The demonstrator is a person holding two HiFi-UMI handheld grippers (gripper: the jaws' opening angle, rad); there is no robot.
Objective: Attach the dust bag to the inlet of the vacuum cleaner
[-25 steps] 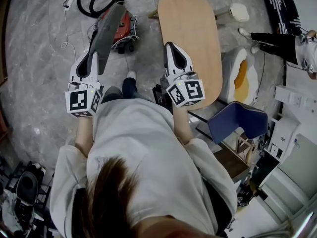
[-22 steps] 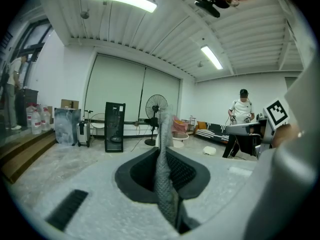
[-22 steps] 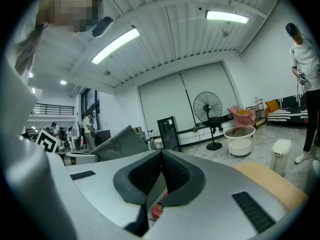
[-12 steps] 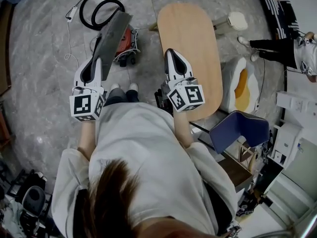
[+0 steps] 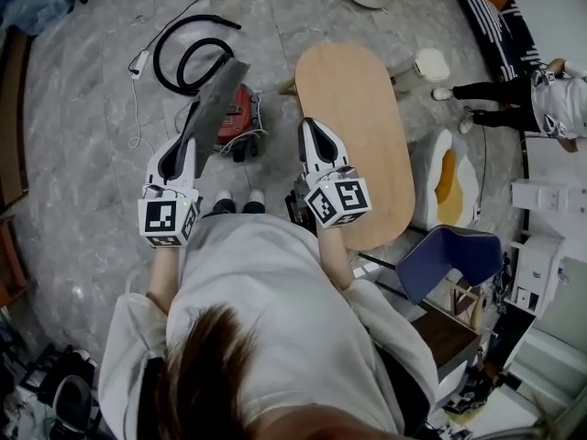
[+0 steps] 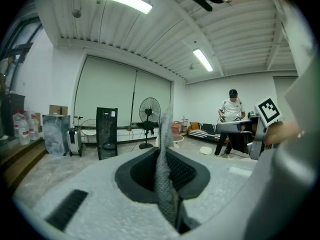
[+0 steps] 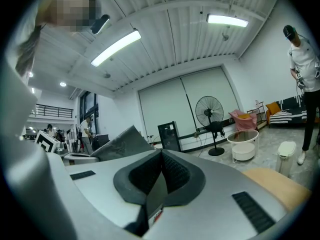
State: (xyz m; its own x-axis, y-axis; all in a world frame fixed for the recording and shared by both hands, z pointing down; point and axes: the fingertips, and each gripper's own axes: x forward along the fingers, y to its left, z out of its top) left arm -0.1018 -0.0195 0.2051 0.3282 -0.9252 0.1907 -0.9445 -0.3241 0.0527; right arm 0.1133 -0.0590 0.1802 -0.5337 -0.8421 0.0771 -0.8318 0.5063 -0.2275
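Left tongs: clenched on the bag. In the left gripper view the jaws of these tongs pinch the grey woven bag edge-on; it rises upright out of the gap.

Right tongs: clenched, nothing held. In the right gripper view their jaws meet with nothing between them.

Position of the bag, head view: I hold it in the air as a flat grey sheet. It runs from my left tongs toward the upper centre of the frame and covers the left part of the vacuum. Its far corner ends just below the hose. In the right gripper view the bag shows at left of centre as a tilted grey sheet.

Position of the vacuum: red body, on the floor, upper centre of the frame, just left of the wooden worktop. The black hose lies coiled on the floor above it.

My right tongs hang over the left edge of the worktop, well apart from the bag.
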